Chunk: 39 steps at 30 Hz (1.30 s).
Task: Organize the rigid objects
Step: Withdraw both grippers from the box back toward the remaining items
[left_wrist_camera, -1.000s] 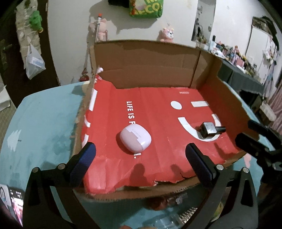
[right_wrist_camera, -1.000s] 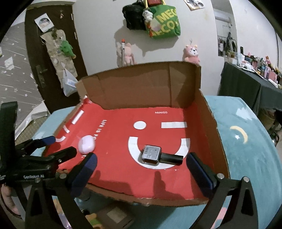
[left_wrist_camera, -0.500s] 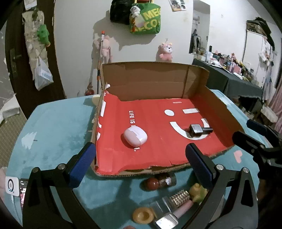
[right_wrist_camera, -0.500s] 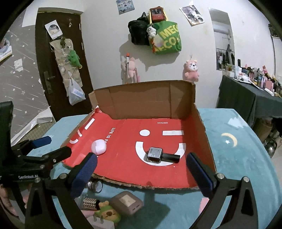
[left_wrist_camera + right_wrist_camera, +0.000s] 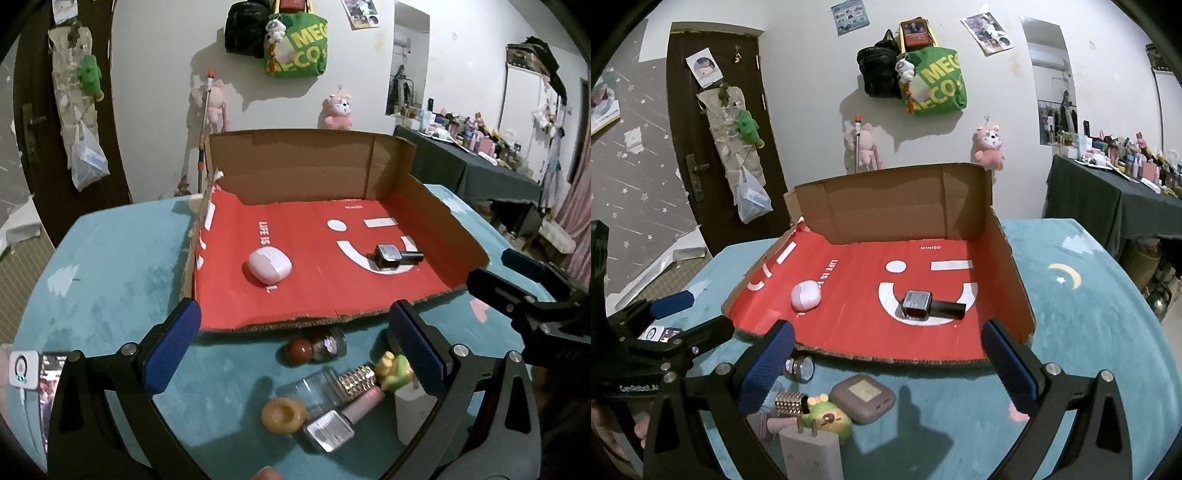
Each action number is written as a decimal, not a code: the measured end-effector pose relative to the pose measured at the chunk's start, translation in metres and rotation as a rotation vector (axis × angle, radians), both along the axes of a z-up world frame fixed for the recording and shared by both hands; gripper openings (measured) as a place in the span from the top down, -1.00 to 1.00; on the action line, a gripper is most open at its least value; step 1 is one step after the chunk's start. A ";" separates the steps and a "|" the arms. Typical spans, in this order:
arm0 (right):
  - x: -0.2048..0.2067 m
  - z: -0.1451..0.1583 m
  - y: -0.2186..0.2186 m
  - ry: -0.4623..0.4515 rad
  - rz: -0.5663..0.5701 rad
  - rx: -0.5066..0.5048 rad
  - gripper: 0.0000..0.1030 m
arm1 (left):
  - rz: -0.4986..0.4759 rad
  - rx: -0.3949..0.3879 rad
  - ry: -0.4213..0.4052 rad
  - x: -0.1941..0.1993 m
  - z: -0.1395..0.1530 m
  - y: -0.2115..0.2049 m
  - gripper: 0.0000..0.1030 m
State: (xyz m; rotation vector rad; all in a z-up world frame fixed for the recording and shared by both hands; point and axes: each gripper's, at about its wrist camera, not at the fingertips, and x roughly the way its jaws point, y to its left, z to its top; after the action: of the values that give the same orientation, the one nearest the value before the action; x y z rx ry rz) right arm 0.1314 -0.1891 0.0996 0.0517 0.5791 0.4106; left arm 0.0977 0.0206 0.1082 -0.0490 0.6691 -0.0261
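On the teal-blue cloth-covered table [image 5: 110, 266] lies one shallow cardboard tray with a red printed floor [image 5: 314, 280], its front edge open toward the cameras. Two things lie inside it: to the left a pale pink rounded earbud case [image 5: 269, 265], and well apart to the right a dark square nail-polish bottle with a black cap [image 5: 397, 256], lying on its side on the white smile mark.

In front of the tray's near edge, on the bare cloth, is a loose cluster. In the left wrist view, from left to right, there are one yellow ring-shaped piece [image 5: 283, 415], one small glass jar with a reddish-brown round lid [image 5: 316, 346] on its side, one clear bottle with a studded gold cap [image 5: 336, 387], one pink-handled bottle with a labelled square base [image 5: 341, 421] and one yellow-green toy figure [image 5: 395, 369]. The right wrist view adds one white plug charger [image 5: 810, 456] and one grey-mauve rounded square case [image 5: 862, 398], touching the green figure.

The left gripper [image 5: 295, 349] hangs over the cluster, its blue-padded jaws spread wide and holding nothing. The right gripper [image 5: 886, 365] hovers just short of the tray's front edge, its jaws likewise wide apart and empty. Each gripper shows at the edge of the other's view, the two side by side
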 end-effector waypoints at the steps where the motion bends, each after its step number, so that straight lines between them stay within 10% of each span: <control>1: -0.002 -0.001 0.000 0.003 0.000 0.001 -1.00 | -0.001 -0.006 0.005 -0.002 -0.001 0.000 -1.00; 39: -0.042 -0.033 -0.002 0.090 0.009 -0.021 -1.00 | 0.002 -0.024 0.125 -0.036 -0.043 -0.006 -1.00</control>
State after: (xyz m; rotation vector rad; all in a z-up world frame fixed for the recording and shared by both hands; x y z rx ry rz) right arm 0.0891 -0.1910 0.0664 0.0480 0.6719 0.4124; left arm 0.0615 0.0149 0.0652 -0.0747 0.7940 -0.0288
